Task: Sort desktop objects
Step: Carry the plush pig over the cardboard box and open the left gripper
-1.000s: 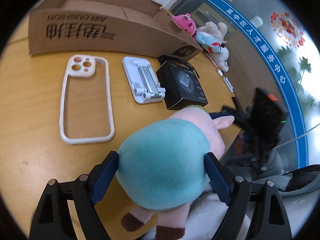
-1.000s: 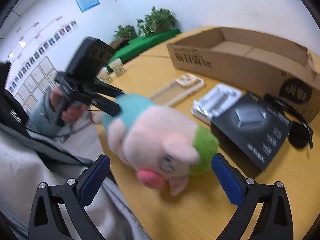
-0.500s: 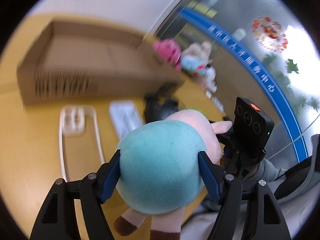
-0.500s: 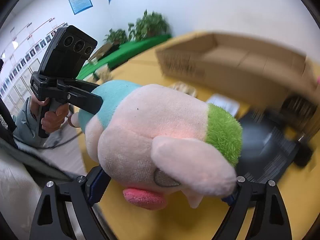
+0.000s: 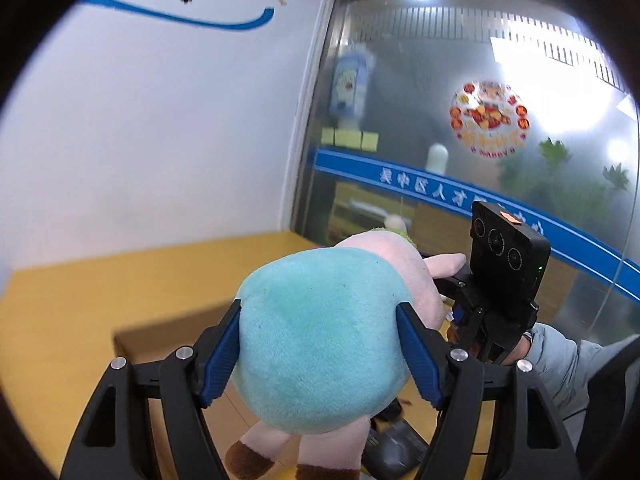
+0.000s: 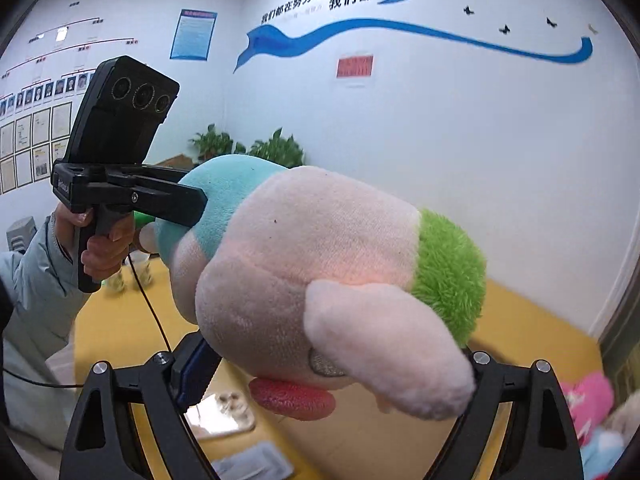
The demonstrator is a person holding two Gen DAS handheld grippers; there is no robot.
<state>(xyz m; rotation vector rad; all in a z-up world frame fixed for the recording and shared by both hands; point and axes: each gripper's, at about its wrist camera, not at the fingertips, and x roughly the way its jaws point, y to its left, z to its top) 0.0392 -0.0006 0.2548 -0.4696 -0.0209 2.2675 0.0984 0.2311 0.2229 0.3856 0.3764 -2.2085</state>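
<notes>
Between the blue pads of the left gripper point(image 5: 320, 356) sits the teal rump of a plush pig point(image 5: 324, 340), pinched from both sides and lifted clear of the yellow table point(image 5: 100, 292), brown feet dangling. At its head end, the right gripper point(image 6: 324, 372) presses against the pink face from both sides, so the toy hangs held between the two tools. Farther off, below, lie a cardboard box point(image 5: 160, 332), a clear phone case point(image 6: 224, 416), and more soft toys point(image 6: 588, 400) at the far right.
</notes>
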